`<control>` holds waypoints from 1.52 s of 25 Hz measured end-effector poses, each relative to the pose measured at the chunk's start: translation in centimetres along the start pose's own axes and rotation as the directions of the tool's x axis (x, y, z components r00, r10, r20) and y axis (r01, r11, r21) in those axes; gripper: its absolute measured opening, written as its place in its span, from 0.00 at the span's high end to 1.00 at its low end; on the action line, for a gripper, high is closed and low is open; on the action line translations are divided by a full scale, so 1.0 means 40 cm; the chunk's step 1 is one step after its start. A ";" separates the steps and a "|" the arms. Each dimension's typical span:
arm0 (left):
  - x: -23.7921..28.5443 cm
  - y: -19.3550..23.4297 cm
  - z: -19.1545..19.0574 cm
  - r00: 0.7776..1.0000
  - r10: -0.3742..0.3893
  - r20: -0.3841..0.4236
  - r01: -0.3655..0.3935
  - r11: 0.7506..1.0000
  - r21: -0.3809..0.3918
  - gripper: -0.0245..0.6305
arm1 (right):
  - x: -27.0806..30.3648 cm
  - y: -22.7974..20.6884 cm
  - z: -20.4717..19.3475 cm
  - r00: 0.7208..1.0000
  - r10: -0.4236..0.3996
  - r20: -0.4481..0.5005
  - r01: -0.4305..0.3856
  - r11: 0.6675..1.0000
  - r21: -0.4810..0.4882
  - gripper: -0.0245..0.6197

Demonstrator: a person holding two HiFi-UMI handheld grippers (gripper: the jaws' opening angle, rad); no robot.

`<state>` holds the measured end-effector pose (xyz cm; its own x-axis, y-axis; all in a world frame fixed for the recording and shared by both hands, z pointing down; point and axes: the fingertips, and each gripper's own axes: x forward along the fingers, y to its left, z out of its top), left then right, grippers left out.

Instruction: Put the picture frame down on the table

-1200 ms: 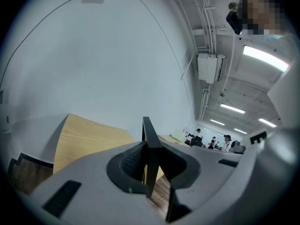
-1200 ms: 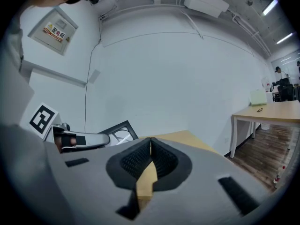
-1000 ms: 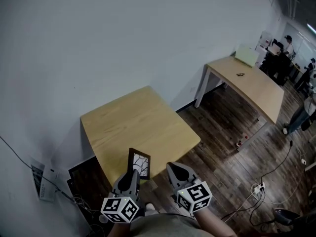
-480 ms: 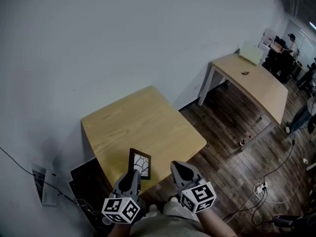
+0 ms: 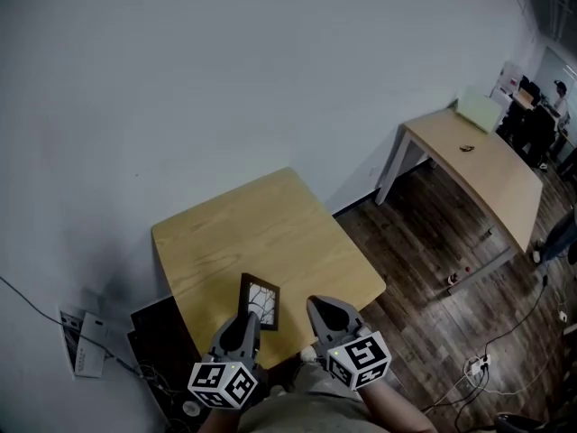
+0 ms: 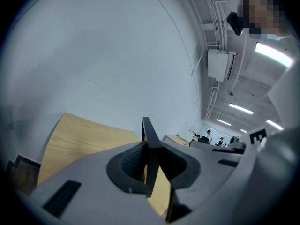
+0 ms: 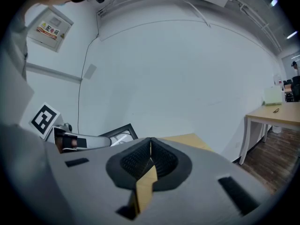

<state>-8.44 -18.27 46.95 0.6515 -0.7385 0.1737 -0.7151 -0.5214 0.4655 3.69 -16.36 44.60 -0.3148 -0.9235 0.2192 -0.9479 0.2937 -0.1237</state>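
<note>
1. Left tool (image 5: 243,330) is clamped on the frame (image 5: 259,302); the left gripper view shows its thin dark edge pinched between the pads.
2. Right tool (image 5: 326,314) has its jaws together with nothing in them, just beside the frame.
3. Frame stands upright over the near edge of the table (image 5: 261,219); whether its bottom touches the top is unclear.
4. Risks: released this close to the edge, it could fall to the floor. Let go upright, it likely topples. The narrow pinch may let it swivel while tilting flat.
</note>
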 end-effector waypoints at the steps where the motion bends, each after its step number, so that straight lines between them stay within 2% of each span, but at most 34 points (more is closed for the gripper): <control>1: 0.018 -0.001 0.004 1.000 0.000 0.002 0.000 1.000 0.000 0.88 | 0.014 -0.016 0.006 1.000 0.006 -0.001 -0.006 1.000 -0.004 0.96; 13: 0.193 -0.001 0.000 0.997 0.081 0.003 -0.081 0.996 -0.043 0.88 | 0.128 -0.150 0.035 0.993 0.112 -0.039 -0.113 0.994 -0.014 0.96; 24: 0.310 0.052 -0.075 0.982 0.186 -0.029 -0.187 0.979 -0.078 0.88 | 0.208 -0.237 -0.019 0.975 0.195 -0.108 -0.197 0.980 0.001 0.96; 30: 0.349 0.091 -0.115 0.970 0.239 -0.048 -0.242 0.968 -0.073 0.88 | 0.260 -0.258 -0.043 0.962 0.239 -0.132 -0.240 0.971 0.008 0.96; 38: 0.389 0.128 -0.151 0.960 0.275 -0.057 -0.279 0.957 -0.082 0.88 | 0.308 -0.252 -0.053 0.943 0.300 -0.144 -0.301 0.953 0.012 0.96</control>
<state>-0.45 -29.83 57.28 0.4432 -0.8278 0.3439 -0.8451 -0.2578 0.4684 9.26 -30.19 50.59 -0.5884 -0.7473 0.3087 -0.8082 0.5553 -0.1961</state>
